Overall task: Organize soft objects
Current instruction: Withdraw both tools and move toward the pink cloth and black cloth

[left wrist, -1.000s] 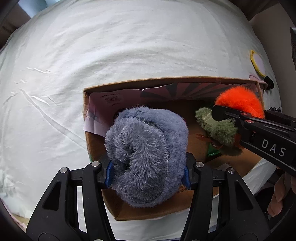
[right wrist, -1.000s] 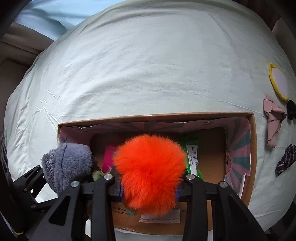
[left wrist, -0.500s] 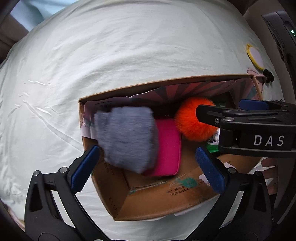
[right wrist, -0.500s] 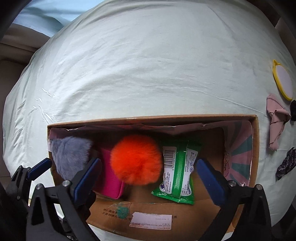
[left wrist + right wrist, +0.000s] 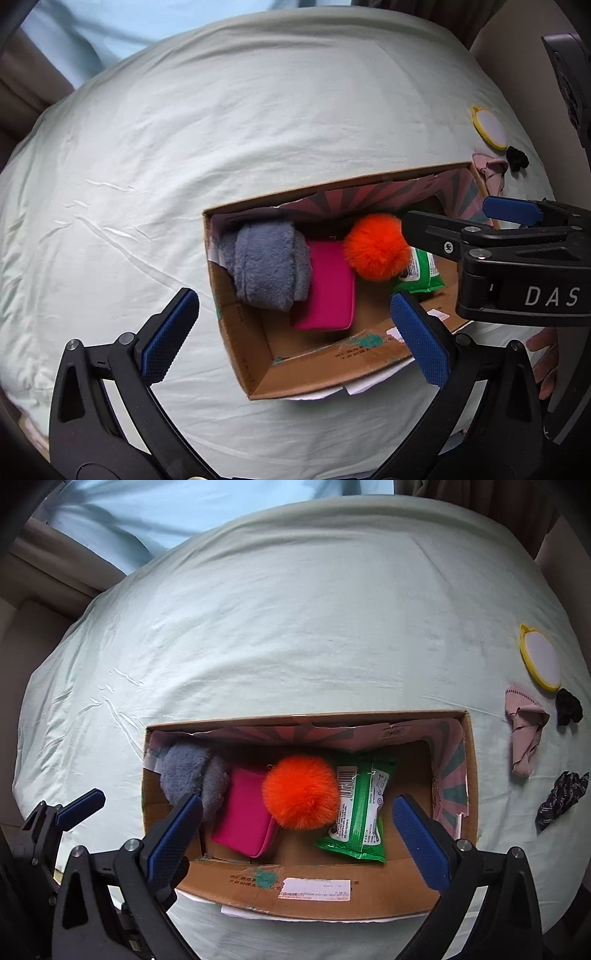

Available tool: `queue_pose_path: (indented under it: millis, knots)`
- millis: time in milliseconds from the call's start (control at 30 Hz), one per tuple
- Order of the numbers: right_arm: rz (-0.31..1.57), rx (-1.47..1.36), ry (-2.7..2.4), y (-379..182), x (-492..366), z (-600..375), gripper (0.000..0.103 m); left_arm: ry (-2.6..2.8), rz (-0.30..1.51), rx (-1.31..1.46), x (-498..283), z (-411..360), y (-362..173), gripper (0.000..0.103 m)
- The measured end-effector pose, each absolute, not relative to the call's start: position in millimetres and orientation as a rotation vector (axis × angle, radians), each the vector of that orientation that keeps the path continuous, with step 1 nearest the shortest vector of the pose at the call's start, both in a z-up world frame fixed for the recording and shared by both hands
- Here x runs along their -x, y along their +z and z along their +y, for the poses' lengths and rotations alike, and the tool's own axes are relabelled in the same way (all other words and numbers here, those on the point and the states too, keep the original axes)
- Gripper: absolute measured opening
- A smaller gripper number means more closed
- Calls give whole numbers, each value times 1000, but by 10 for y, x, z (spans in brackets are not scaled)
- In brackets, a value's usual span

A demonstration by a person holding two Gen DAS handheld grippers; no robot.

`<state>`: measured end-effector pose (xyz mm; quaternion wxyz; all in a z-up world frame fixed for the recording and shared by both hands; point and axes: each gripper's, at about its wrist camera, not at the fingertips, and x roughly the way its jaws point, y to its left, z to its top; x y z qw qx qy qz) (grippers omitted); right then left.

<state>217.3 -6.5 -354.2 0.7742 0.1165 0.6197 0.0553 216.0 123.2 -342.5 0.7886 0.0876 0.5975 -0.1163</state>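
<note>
Two grippers hang over one open cardboard box on a pale green bed sheet. The left gripper and right gripper both have their blue-padded fingers spread wide, holding nothing. Only the left wrist view shows the right gripper from the side, along with part of a hand behind it. Only the right wrist view shows a dark patterned scrunchie on the sheet.

Four things lie in the box: one grey plush piece at the left end, one magenta pouch, one orange pompom, and one green wipes packet. Beyond the box's right end lie one pink cloth, one black scrunchie and one yellow-rimmed mirror.
</note>
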Motion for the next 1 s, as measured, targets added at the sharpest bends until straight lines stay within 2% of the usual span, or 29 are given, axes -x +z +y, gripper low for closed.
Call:
queue_pose_path:
  millis: [567, 767, 1000]
  knots:
    - [1078, -136, 77, -2103, -1142, -60, 102, -212, 1025, -130, -1335, 1472, -2131, 103]
    - [951, -131, 16, -1644, -648, -288, 102, -192, 904, -128, -953, 1361, -1655, 103]
    - [843, -145, -27, -1405, -221, -818, 102, -157, 786, -149, -631, 963, -1252, 103]
